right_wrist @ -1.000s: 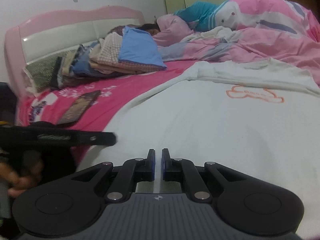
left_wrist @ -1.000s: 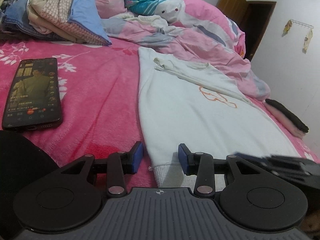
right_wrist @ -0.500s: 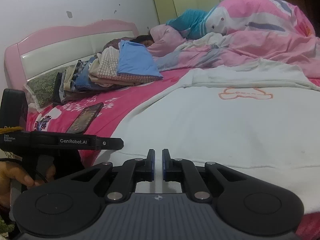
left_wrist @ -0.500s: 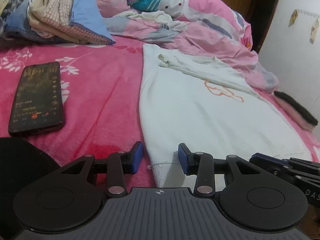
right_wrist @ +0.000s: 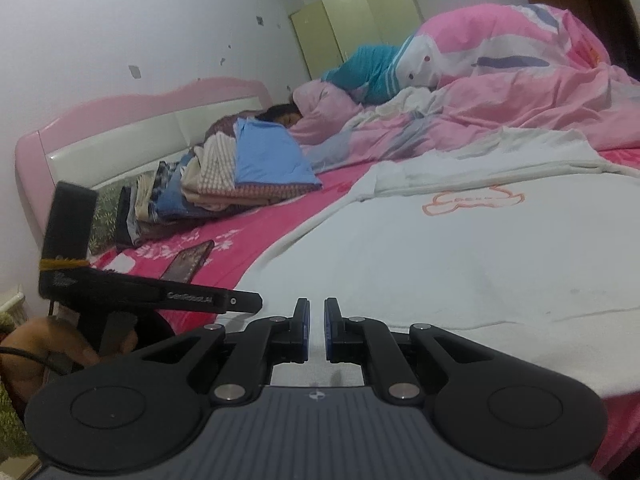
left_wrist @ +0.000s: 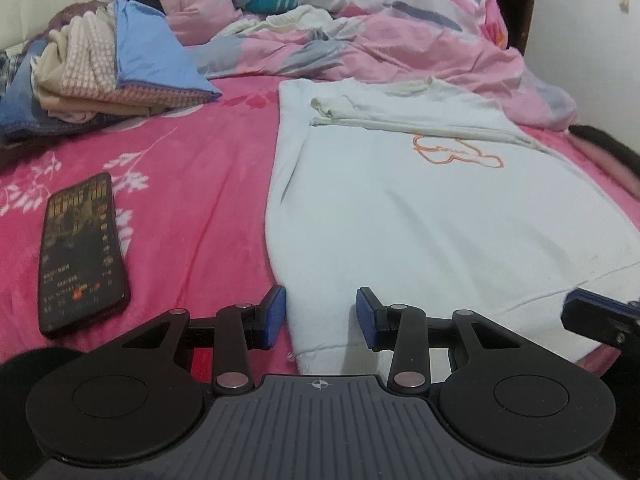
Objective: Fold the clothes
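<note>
White sweatshirt [left_wrist: 420, 220] flat on pink bedspread [left_wrist: 192, 200], hem nearest, left hand-held gripper [left_wrist: 322, 316] apart, right hand-held gripper [right_wrist: 316, 330] nearly together.

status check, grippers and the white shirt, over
Left gripper open at hem corner. Right gripper shut on hem. White shirt flat on bed. Phone clear.

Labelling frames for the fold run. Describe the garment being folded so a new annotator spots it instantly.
Start at the bed with the hot-pink floral blanket. The garment lies flat on it, between the phone and the rumpled pink quilt. It is the white sweatshirt, the only spread-out piece, with an orange outline drawing on its chest, unlike the stacked folded clothes.
</note>
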`<act>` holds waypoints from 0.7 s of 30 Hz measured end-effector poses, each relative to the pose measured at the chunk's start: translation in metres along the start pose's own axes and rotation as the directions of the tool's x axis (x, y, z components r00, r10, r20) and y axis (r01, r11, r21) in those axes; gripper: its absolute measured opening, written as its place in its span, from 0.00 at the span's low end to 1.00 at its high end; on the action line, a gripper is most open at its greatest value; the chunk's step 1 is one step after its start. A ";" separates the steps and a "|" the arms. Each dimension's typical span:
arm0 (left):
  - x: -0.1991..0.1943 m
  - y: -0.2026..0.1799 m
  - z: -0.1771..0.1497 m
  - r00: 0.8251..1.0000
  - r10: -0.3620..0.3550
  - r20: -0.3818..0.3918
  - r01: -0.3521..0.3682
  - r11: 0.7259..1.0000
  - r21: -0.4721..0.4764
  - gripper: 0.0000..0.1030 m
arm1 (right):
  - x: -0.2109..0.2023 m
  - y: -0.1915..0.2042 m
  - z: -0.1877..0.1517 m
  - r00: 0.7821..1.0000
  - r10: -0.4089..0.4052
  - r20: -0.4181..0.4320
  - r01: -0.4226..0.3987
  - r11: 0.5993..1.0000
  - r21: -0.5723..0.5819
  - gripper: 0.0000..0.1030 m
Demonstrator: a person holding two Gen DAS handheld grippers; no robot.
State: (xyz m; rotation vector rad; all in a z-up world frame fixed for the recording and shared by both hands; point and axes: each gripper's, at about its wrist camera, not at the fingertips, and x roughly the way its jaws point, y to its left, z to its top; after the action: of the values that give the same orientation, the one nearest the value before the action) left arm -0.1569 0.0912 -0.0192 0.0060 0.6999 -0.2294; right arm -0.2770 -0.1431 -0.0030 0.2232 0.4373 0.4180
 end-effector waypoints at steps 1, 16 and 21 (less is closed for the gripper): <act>-0.002 -0.003 0.003 1.000 0.005 0.003 -0.005 1.000 0.003 0.37 | -0.002 -0.001 0.000 1.000 -0.001 0.005 0.001 1.000 0.001 0.07; -0.015 -0.037 -0.009 0.997 0.077 0.010 -0.077 0.996 -0.043 0.72 | 0.005 -0.012 -0.006 0.998 -0.043 -0.039 0.047 0.995 0.087 0.08; -0.009 -0.043 -0.012 0.992 0.125 -0.020 -0.126 0.992 -0.029 0.79 | 0.021 -0.009 -0.002 0.987 -0.140 -0.075 0.143 0.989 0.033 0.08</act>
State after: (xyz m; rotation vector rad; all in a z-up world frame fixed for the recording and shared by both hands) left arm -0.1805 0.0523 -0.0195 0.0228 0.7181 -0.0979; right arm -0.2577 -0.1416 -0.0150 0.2135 0.5290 0.2791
